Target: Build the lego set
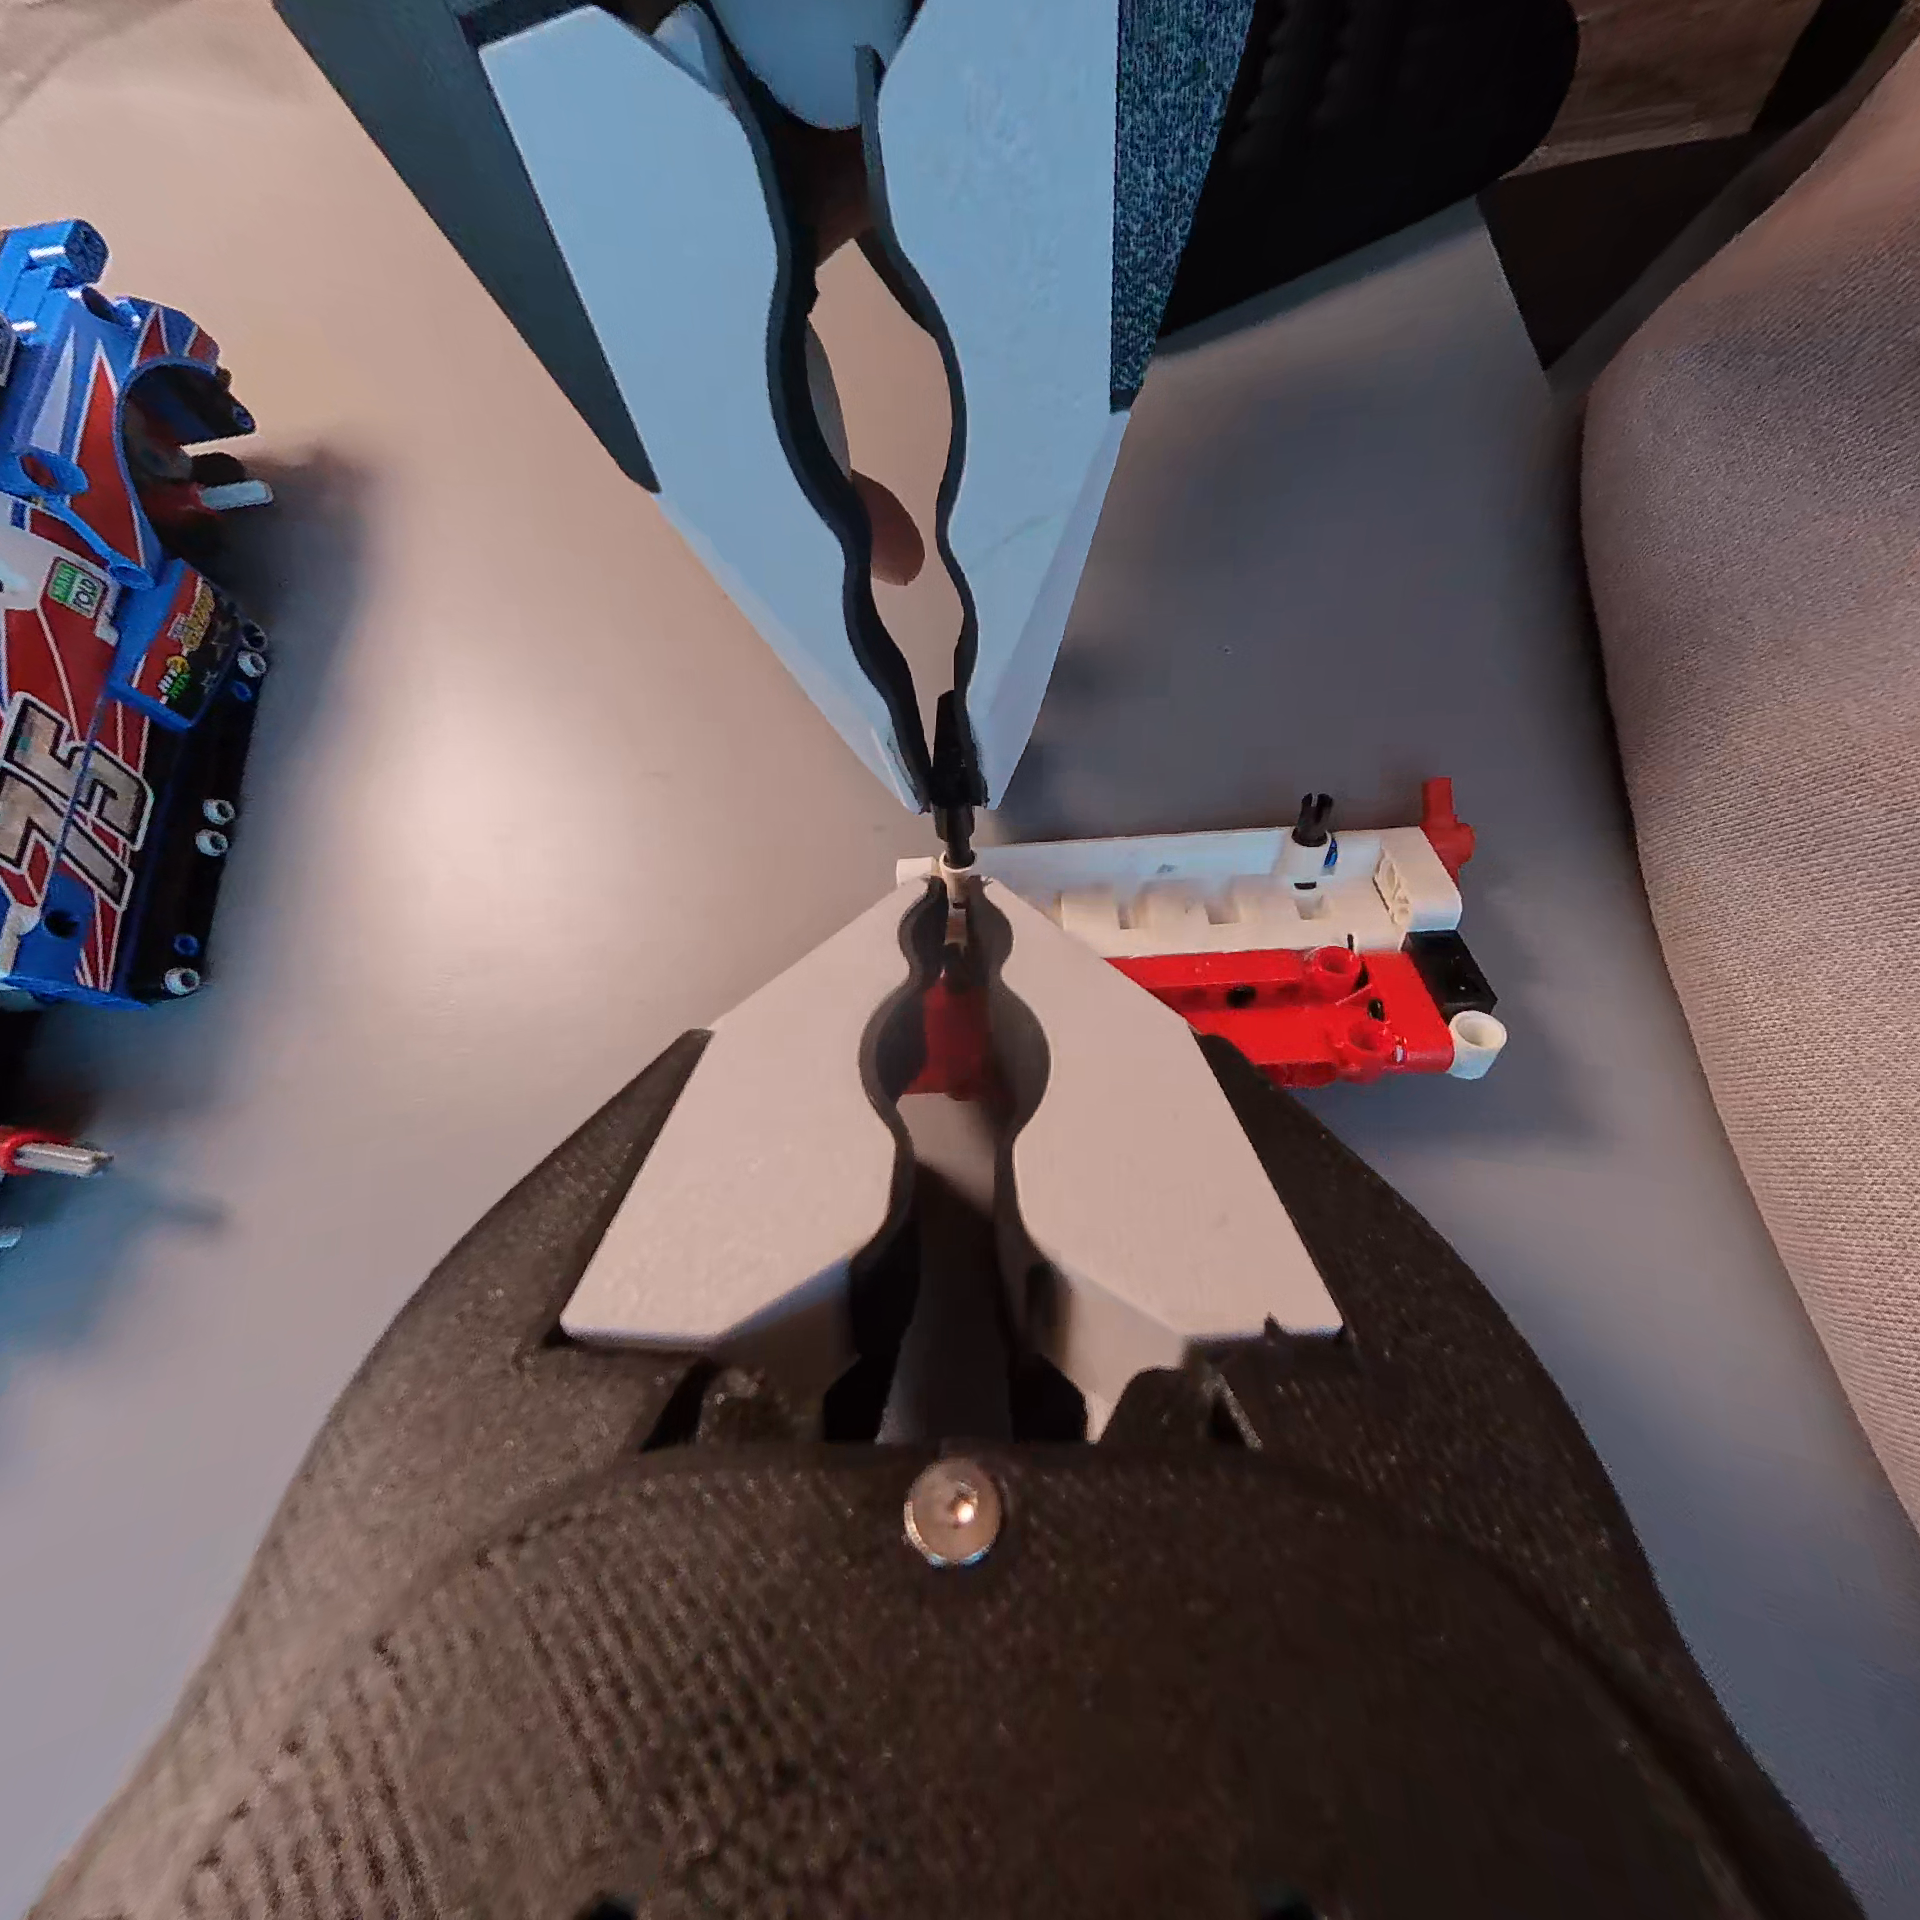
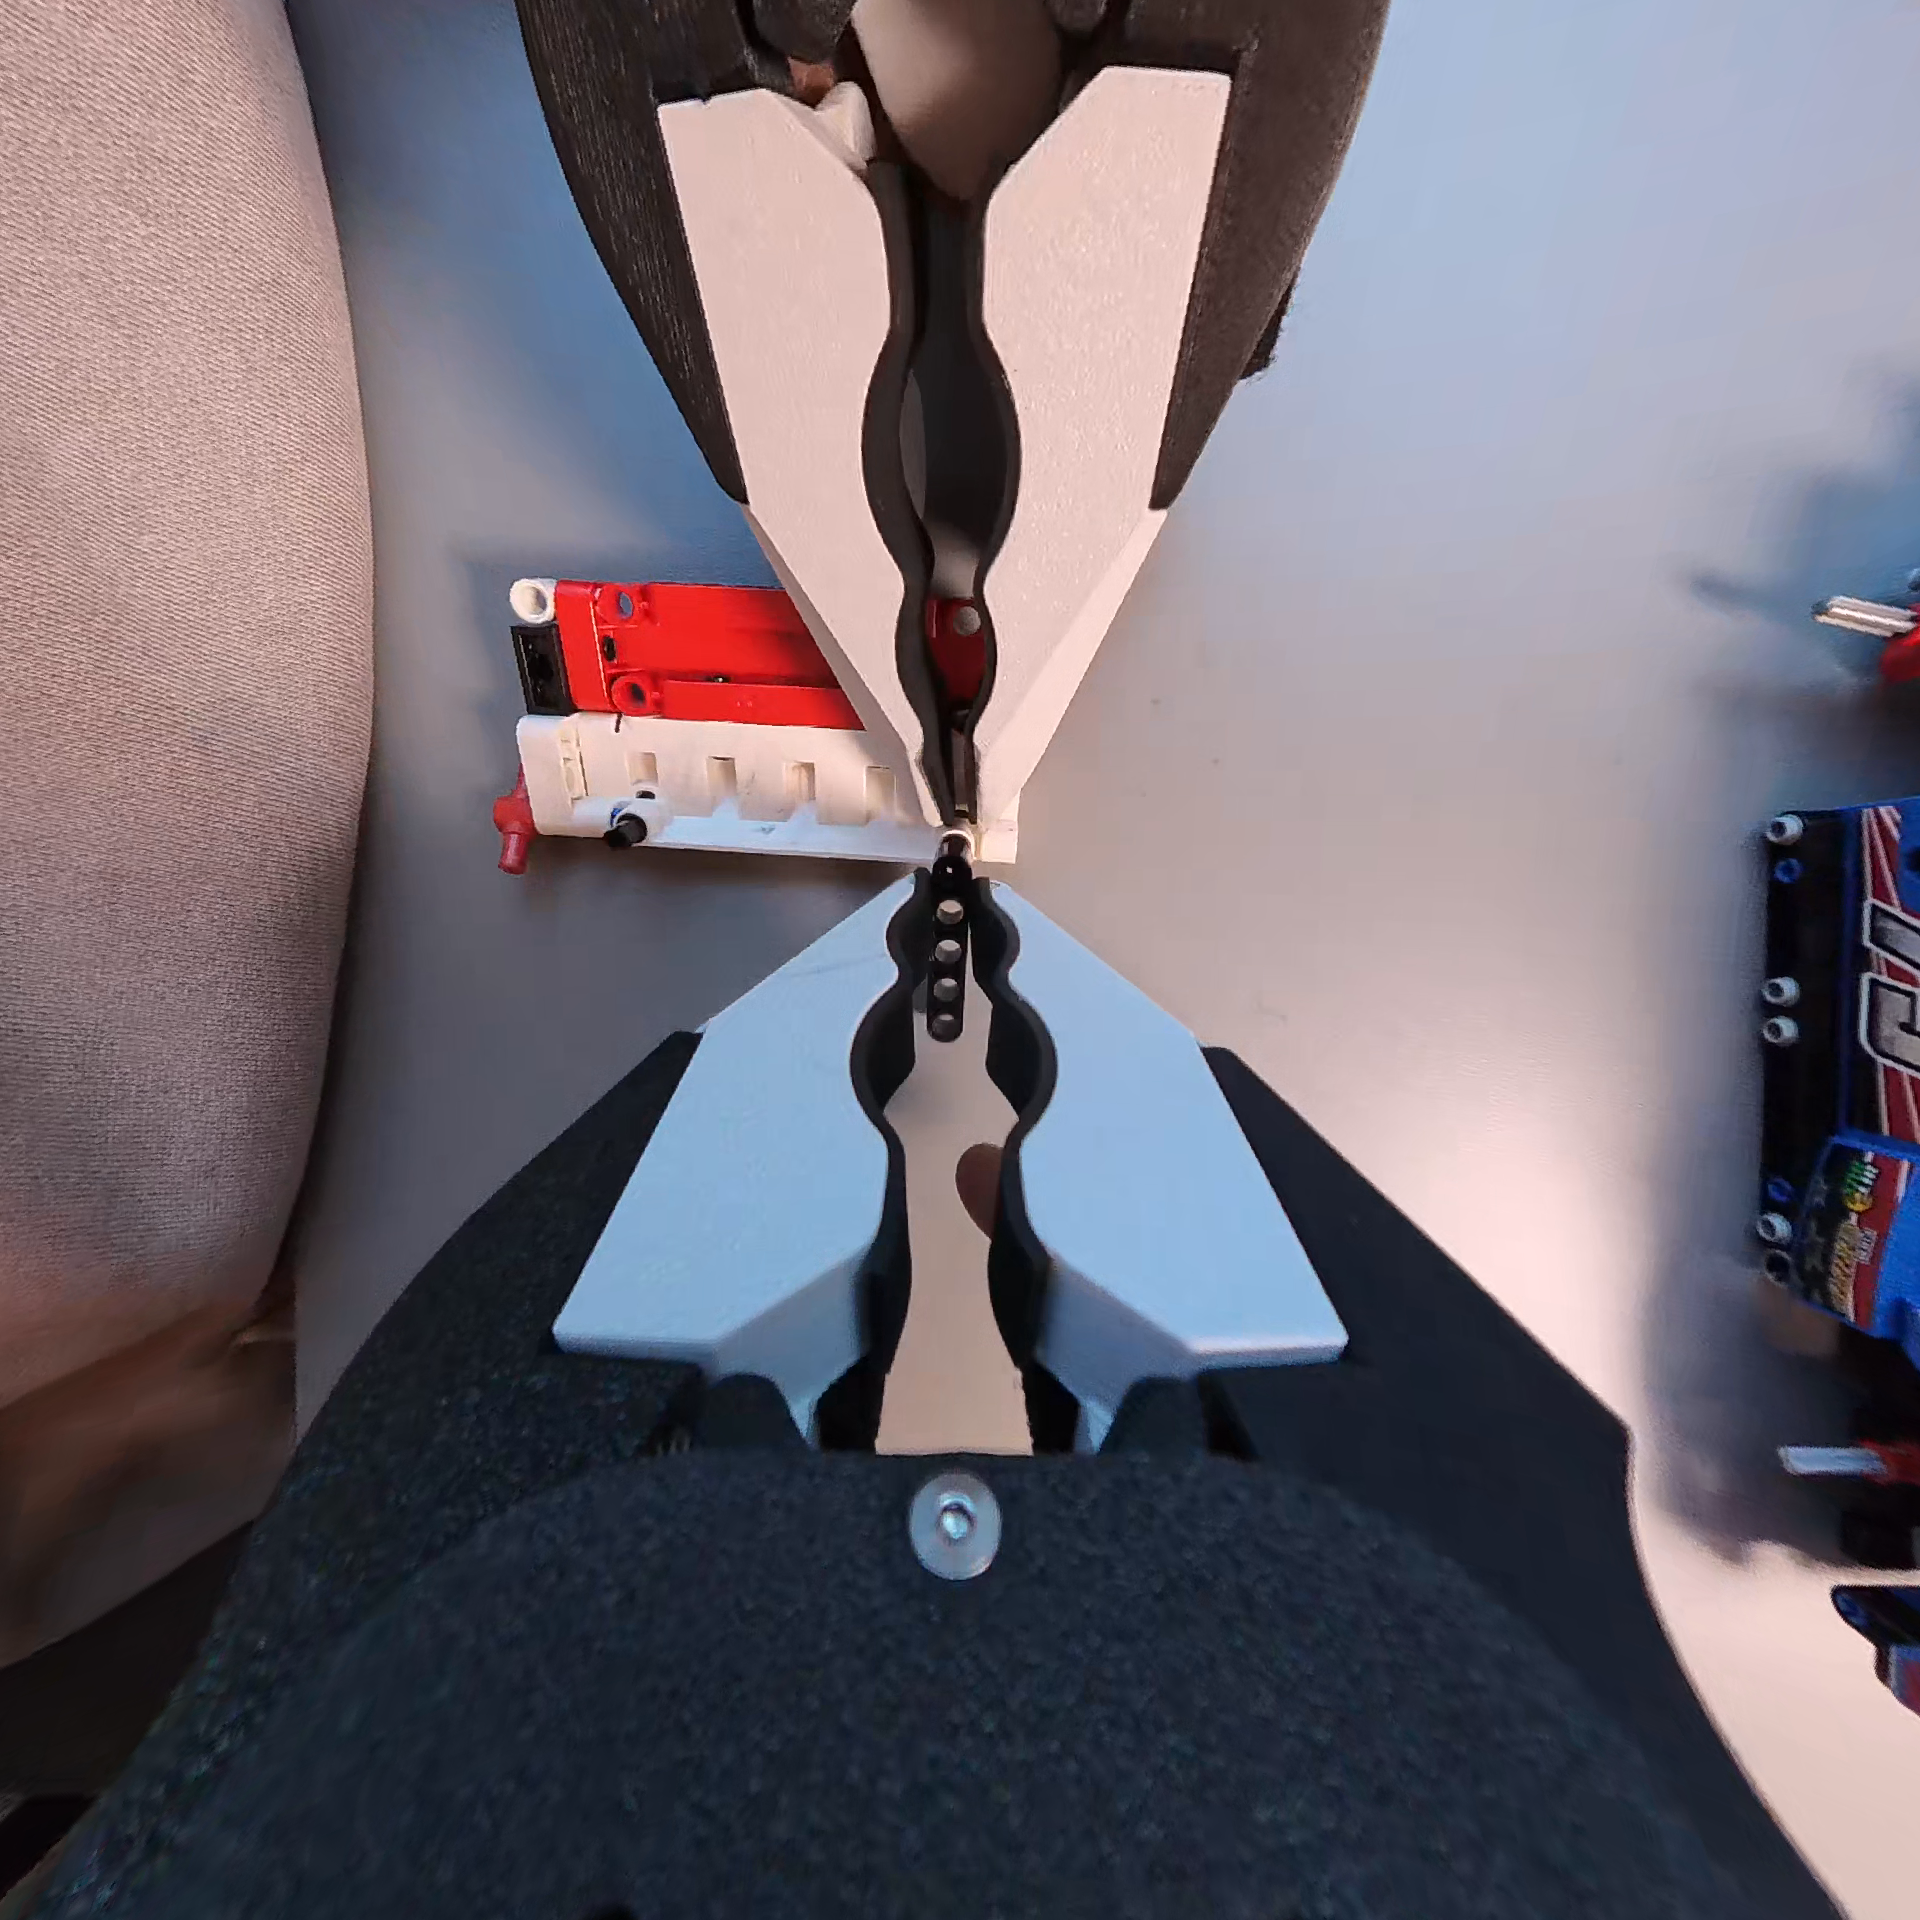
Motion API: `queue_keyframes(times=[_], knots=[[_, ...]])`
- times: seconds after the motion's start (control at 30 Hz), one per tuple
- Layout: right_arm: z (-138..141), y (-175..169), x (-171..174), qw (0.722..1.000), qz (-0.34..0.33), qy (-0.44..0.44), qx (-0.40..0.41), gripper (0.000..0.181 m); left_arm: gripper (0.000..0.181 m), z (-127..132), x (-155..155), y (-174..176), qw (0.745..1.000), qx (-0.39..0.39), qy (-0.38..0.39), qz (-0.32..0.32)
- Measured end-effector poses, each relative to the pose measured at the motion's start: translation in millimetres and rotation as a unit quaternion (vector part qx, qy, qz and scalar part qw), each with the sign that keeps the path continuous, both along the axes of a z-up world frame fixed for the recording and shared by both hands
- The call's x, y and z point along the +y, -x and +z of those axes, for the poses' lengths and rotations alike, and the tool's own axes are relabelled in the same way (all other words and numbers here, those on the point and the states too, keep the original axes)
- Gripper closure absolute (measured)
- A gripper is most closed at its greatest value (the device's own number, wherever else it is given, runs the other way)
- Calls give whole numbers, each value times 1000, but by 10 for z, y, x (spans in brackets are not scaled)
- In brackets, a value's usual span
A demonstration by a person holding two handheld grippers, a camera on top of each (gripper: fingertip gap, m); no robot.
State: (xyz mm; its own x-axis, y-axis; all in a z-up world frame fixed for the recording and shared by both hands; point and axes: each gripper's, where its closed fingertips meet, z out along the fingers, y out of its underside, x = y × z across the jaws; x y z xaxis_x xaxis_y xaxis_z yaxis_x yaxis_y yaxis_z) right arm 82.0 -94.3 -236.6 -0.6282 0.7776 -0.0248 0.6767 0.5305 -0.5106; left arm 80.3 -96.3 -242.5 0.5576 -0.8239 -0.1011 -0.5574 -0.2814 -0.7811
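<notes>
My two grippers meet tip to tip above the grey table [image 1: 520,831]. My left gripper [image 1: 951,891] is shut on a small pale pin [image 1: 954,864], which sticks out of its tips; it also shows in the right wrist view [image 2: 956,837]. My right gripper [image 2: 948,883] is shut on a thin black beam with a row of holes [image 2: 948,971]. The beam's end touches the pin. In the left wrist view the right gripper [image 1: 951,805] comes in from the top with the black beam [image 1: 954,758] in its tips. In the right wrist view the left gripper [image 2: 956,821] comes in from the top.
A red, white and black lego assembly [image 1: 1247,935] [image 2: 717,748] lies on the table just behind the tips. A blue, red and white race car model [image 1: 94,675] [image 2: 1860,1039] lies at the side, with small loose parts [image 1: 52,1158] [image 2: 1860,618] nearby. A beige cushion [image 1: 1766,727] [image 2: 156,623] borders the table.
</notes>
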Motion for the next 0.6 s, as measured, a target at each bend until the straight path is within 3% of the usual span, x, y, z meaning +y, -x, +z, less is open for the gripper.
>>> queue_keyframes(times=[0.03, 0.6], knots=[[-2, -1, 0, 1000, -3, 1, -4, 178, 180, 0, 0, 0, 1000, 0, 0, 0], [-19, 8, -27, 996, 34, -34, -82, 178, 181, -9, -15, -9, 998, 32, -43, -22]])
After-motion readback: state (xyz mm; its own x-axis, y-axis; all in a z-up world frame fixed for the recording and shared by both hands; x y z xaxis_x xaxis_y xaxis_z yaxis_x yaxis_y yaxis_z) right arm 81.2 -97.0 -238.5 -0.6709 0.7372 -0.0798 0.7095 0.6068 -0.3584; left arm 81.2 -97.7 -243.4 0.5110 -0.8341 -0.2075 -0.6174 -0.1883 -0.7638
